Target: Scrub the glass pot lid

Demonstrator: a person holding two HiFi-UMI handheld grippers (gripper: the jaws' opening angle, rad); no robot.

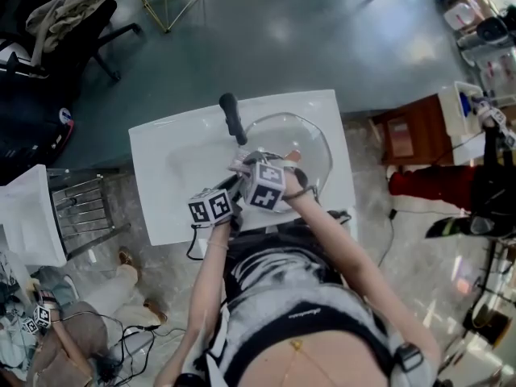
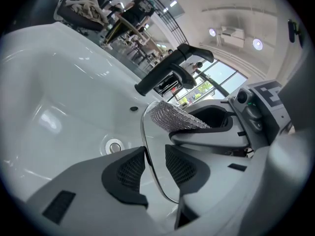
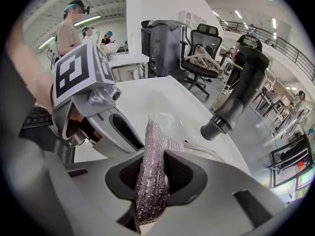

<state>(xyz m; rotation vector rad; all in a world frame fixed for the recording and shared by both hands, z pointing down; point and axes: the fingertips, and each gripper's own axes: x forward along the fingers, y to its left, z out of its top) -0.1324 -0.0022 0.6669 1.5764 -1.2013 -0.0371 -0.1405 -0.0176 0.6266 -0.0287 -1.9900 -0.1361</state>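
At the centre of the head view stands a white sink (image 1: 169,160), with the person directly at its 6 o'clock edge. A black faucet (image 1: 232,118) rises at the basin's 12 o'clock. The drain (image 2: 114,145) sits in the basin floor, at 9 o'clock of the left jaws in the left gripper view.

The glass pot lid (image 1: 310,147) is in the basin's 3 o'clock half, tilted up on edge, not lying flat. Its metal rim runs between the jaws of the left hand-held gripper (image 2: 156,168). Both pads are closed on that rim at the lid's 6 o'clock edge; the grip is firm and the lid is held.

The right hand-held gripper (image 3: 152,176) points steeply down over the lid. Its jaws are clamped on a silver mesh scrubbing cloth (image 3: 150,156), which stands upright between the pads and projects above and below them. In the left gripper view the free end of the cloth lies against the lid's upper rim, at 12 o'clock of the left jaws. The two hand-held grippers are just beside one another, their marker cubes almost touching in the head view.

Beyond the sink, at 10 o'clock, an office chair (image 1: 72,22) carries a draped garment. Other persons stand in the background of the right gripper view; no detail can be made out.
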